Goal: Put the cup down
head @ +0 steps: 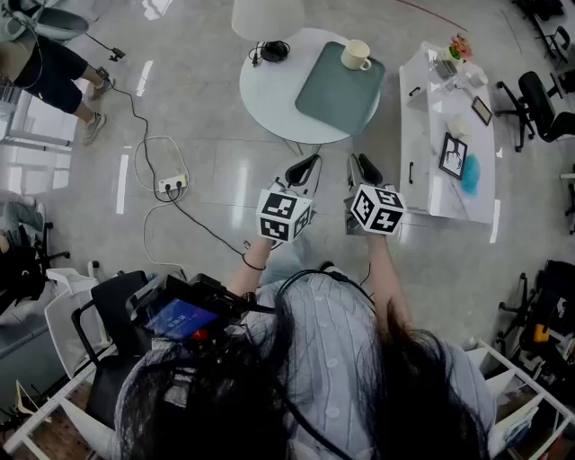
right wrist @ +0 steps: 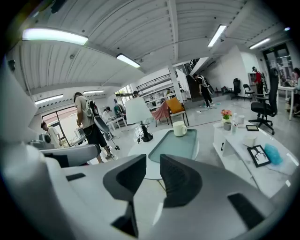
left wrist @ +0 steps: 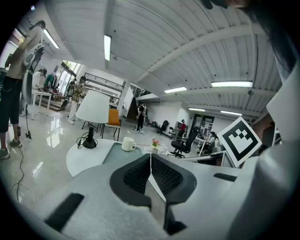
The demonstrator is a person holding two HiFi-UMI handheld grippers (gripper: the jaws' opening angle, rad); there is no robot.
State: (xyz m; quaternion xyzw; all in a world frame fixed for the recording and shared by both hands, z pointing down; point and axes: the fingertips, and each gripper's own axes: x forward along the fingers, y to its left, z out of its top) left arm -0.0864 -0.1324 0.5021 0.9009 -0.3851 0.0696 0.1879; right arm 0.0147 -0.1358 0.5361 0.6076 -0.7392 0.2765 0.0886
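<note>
Right gripper (head: 359, 163) well short of cup (head: 356, 56)

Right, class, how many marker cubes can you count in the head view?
2: one cube on the left gripper, the other cube on the right gripper, side by side. None looks hidden.

The head view's top edge cuts off a bystander (head: 49, 72) and the lampshade (head: 267, 16).

Pale striped shirt (head: 337, 332); white left gripper (head: 304, 171), right gripper (head: 364, 169); black-white marker cubes (head: 284, 214).
</note>
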